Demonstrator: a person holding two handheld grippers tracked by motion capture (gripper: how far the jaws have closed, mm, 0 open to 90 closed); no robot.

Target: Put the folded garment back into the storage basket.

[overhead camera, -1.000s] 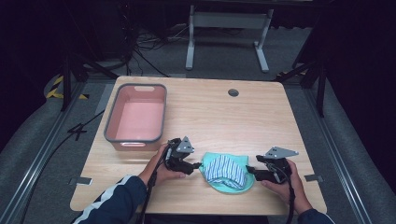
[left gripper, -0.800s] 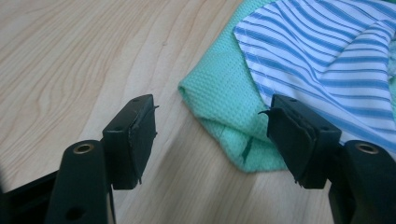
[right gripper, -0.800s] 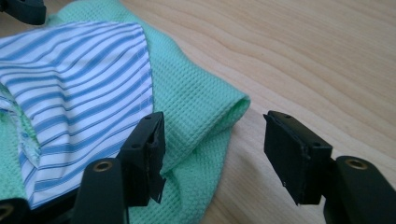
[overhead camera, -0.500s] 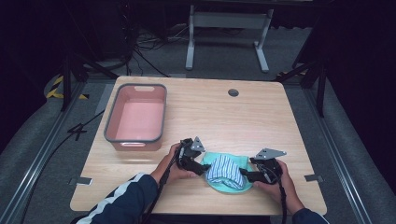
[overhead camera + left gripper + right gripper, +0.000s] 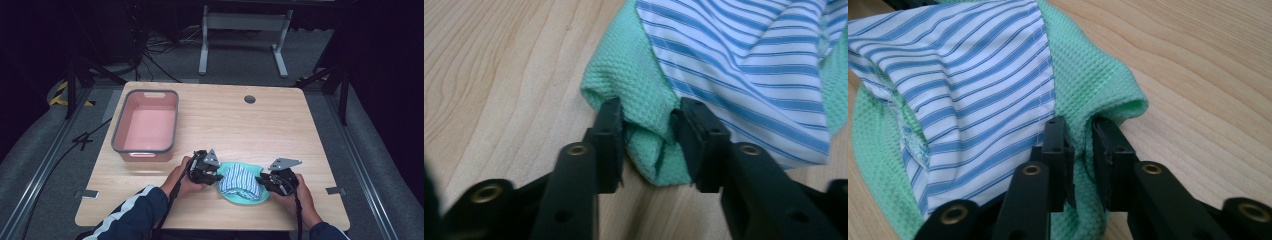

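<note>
Near edge of the table (image 5: 310, 125), roughly mid-right: one green cloth (image 5: 239, 196) lying flat w/ one blue-and-white striped cloth (image 5: 241, 181) bundled on top of it. So 2 cloths total, stacked. The pile's long axis runs left-right across the table, more or less parallel to the near edge; the striped one is a lumpy wad, so which way it "points" I can't really tell.

2 grippers, one per hand, one on each end of the pile. Left gripper (image 5: 216, 176) comes in from the left; its jaws have just been closing and are now pinched on a fold of the green cloth's left edge (image 5: 646, 107), w/ the striped cloth just past it, up and to the right in the left gripper view. Right gripper (image 5: 261, 180) comes in from the right, jaws also just been closing, now clamped tight on the green cloth's right edge (image 5: 1098, 95), fabric bunched up between the pads. Striped cloth (image 5: 963, 75) sits right beside that grip but not in it, afaict.

Farther back on the left: one pink bin (image 5: 118, 131) w/ a grey rim, well apart from the cloths. Far side, one small round hole (image 5: 250, 99) in the tabletop.
</note>
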